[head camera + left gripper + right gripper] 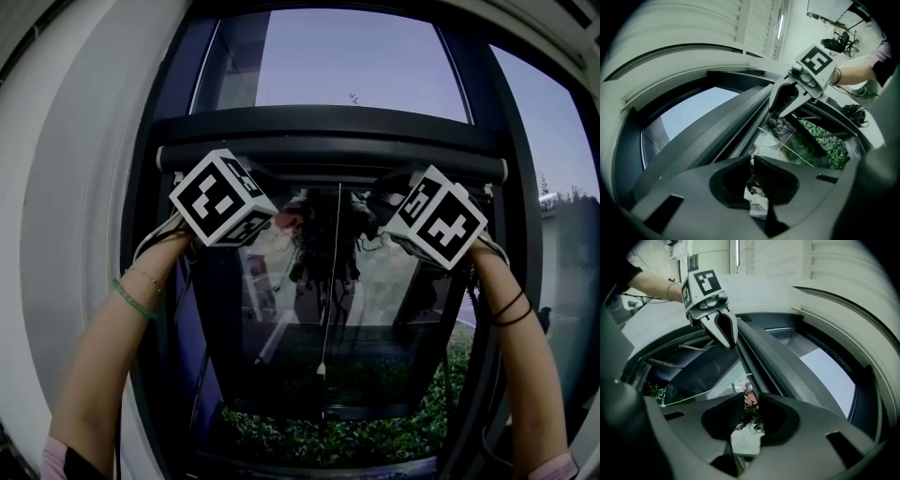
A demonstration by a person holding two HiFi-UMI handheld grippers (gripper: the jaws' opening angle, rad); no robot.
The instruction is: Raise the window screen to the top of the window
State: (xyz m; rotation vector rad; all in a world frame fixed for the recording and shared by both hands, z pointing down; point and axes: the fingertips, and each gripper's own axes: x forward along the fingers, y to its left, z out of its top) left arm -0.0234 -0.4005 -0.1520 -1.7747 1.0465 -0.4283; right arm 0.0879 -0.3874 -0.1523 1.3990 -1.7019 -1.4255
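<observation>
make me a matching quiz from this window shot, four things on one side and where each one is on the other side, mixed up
Things
1. thin green bracelet
2. black wrist bands
3. thin white pull cord
4. green leafy hedge

Places
A. outside, along the bottom of the view
B. on the right wrist
C. hanging down the middle of the dark-framed window
D. on the left wrist

Pairs: 1-D, 2-B, 3-C, 4-A
</observation>
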